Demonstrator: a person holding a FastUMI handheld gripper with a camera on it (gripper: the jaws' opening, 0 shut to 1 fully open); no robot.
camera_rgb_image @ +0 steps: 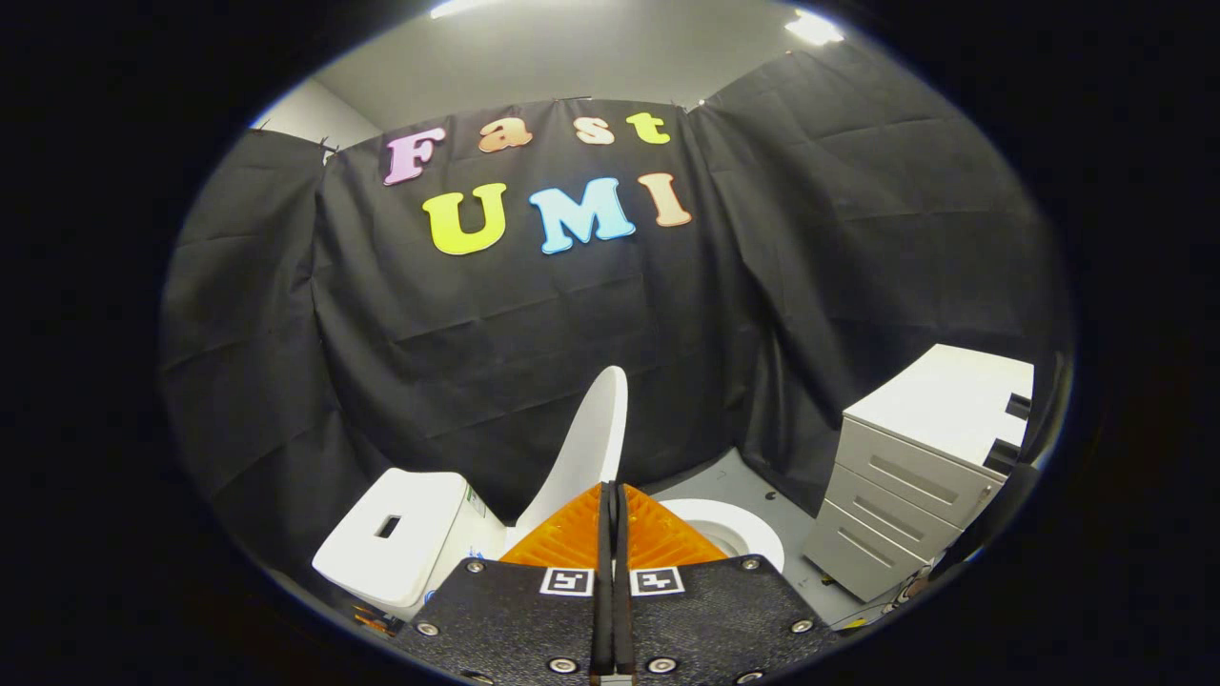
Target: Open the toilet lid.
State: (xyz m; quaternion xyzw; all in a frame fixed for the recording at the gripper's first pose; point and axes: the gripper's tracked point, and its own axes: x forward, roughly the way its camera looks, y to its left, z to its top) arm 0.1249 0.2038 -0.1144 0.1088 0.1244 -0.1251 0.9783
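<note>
Raised toilet lid (589, 448) beyond closed hand-held gripper (611, 491)

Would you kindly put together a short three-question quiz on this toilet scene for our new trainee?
1. True or false: the toilet lid stands raised above the bowl.
2. How do the fingers of the gripper stand? A) wide apart B) pressed together with nothing between them C) clamped on the lid
3. What stands on the floor beyond the bowl, on the side away from the tank?

Key
1. True: the lid stands up, just ahead of the fingers.
2. B
3. A drawer cabinet, against the booth's wall.
</note>
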